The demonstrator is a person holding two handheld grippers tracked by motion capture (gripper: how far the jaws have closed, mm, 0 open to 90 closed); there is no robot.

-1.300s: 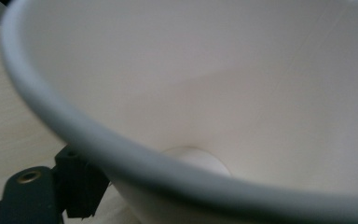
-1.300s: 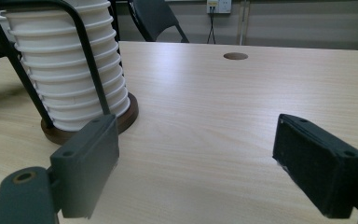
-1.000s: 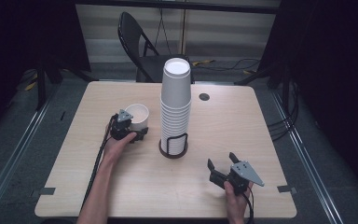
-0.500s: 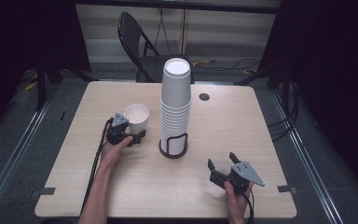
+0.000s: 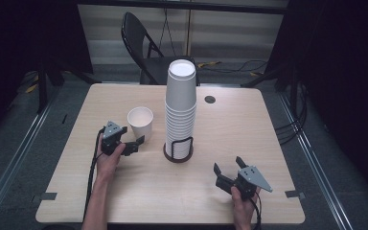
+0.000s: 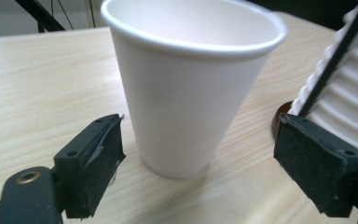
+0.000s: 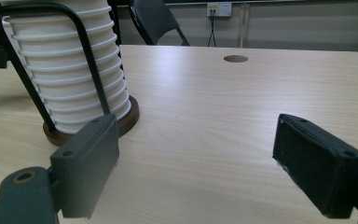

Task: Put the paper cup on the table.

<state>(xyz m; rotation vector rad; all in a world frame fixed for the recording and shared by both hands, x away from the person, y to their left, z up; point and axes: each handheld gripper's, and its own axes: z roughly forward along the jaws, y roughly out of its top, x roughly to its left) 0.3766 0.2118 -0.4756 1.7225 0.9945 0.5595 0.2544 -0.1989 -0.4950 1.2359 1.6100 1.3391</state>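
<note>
One paper cup [image 6: 186, 88] beside the stack [image 5: 180, 110]: light, crushable; left hand-held gripper [image 6: 200, 158], jaws spread, should pinch mid-wall gently.

This looks like a lab or recording studio set up for filming tabletop work — not a home or shop. A plain light-wood table [image 5: 268, 143] with a round cable hole [image 5: 210, 99] stands alone in the middle of the frame on grey carpet [image 5: 316, 158]. Black curtains [image 5: 345, 57] close off the upper left and right, leaving the surroundings dark. A black folding chair [image 5: 143, 43] sits at the top centre, before a pale wall. Cables [image 5: 287, 127] trail over the floor at right, metal floor rails [image 5: 9, 163] run along both sides, and tape marks [image 5: 45, 196] sit at the table's lower corners — a wall socket [image 7: 219, 9] shows at the top of the right gripper view.
</note>
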